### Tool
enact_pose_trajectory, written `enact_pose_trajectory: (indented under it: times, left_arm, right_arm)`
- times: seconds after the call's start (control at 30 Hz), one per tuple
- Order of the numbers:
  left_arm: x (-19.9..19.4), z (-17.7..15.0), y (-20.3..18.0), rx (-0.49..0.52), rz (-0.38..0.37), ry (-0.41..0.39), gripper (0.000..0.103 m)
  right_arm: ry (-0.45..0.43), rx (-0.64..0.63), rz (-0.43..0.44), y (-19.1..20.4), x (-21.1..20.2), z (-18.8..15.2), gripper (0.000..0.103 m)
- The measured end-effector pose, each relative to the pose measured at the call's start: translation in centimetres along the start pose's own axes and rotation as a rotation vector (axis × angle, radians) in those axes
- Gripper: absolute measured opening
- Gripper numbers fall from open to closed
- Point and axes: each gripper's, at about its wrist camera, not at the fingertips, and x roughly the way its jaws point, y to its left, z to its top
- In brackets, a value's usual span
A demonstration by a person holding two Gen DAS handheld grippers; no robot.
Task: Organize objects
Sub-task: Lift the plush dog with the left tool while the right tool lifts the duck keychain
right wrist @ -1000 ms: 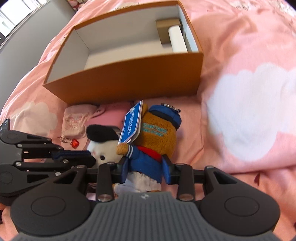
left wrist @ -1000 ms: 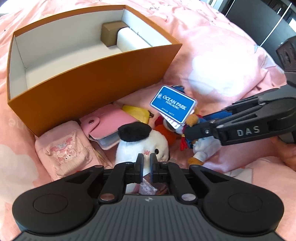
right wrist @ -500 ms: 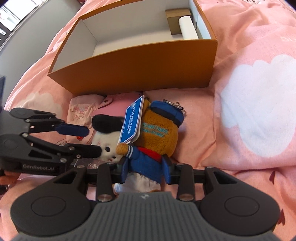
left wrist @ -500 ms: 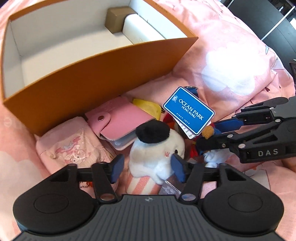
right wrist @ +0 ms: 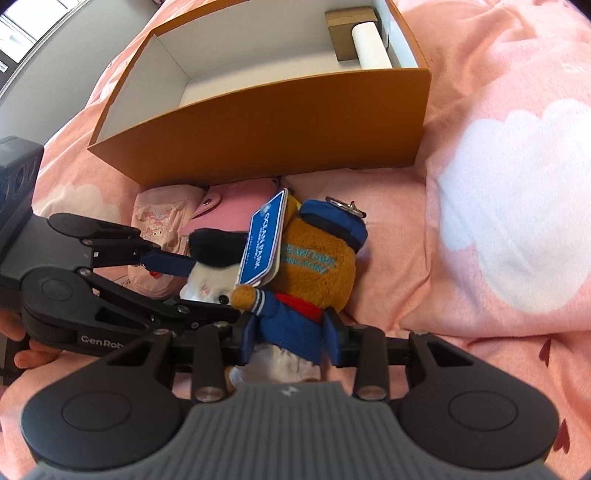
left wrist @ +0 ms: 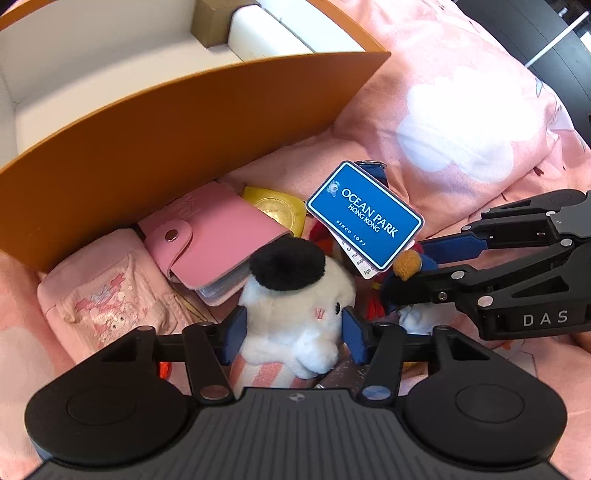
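Two grippers are down among the toys on the pink bedspread (left wrist: 461,122), right in front of the orange box (left wrist: 207,122). The left gripper (left wrist: 293,330) has the white plush (left wrist: 295,314) with the black cap between its blue fingers (left wrist: 232,334), and those jaws are closing in on it; the pads sit right at the fur on both sides, though whether they are pressing yet is hard to call. The right gripper (right wrist: 291,341) is clamped on the brown bear (right wrist: 314,266), its fingers pinching the blue jacket on either side. A blue tag (left wrist: 364,218) reading OCEAN PARK HONG KONG stands tilted up from the bear, between the two plush toys.

Look behind the white plush: a pink snap wallet (left wrist: 207,240) lies against the foot of the box, and a yellow pouch (left wrist: 275,210) peeks out just beside it. To the left of the wallet lies a pale pink fabric pouch (left wrist: 99,295) with a cartoon print, touching the box wall too.

Inside the box, the white floor is mostly bare; a small brown carton (right wrist: 347,33) and a white roll (right wrist: 369,46) sit together in the far corner. A fingertip (right wrist: 26,356) of the person shows under the left gripper's body in the right wrist view.
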Motion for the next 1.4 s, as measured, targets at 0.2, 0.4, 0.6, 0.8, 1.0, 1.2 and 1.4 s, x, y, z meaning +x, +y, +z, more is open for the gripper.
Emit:
enact_pose_trajectory:
  times: [0.2, 0.4, 0.6, 0.8, 1.0, 1.2, 1.4]
  left_arm:
    - [-2.1, -1.1, -0.9, -0.040, 0.047, -0.060, 0.053]
    - [-5.1, -1.9, -1.0, -0.113, 0.030, -0.142, 0.004]
    - [-6.4, -1.5, -1.5, -0.057, 0.063, -0.164, 0.006]
    - [-6.1, -1.5, -1.7, 0.060, 0.079, -0.127, 0.052]
    - [-4.2, -1.3, -1.2, 0.115, 0.068, -0.052, 0.067]
    - [-2.0, -0.2, -0.1, 0.075, 0.019, -0.014, 0.071]
    - [-0.9, 0.0, -0.2, 0.054, 0.001, 0.007, 0.066]
  right_arm:
    - [-0.041, 0.001, -0.010, 0.2, -1.3, 0.0, 0.039]
    - [-0.097, -0.007, -0.018, 0.5, -3.4, 0.0, 0.038]
    - [-0.131, -0.020, -0.025, 0.7, -4.4, 0.5, 0.038]
    - [-0.104, -0.009, -0.024, 0.6, -3.8, 0.4, 0.038]
    - [-0.060, 0.017, -0.001, 0.2, -2.6, -0.2, 0.039]
    - [-0.037, 0.026, 0.015, -0.3, -1.6, 0.0, 0.039]
    - [0.003, 0.046, 0.022, -1.1, -0.3, 0.1, 0.041]
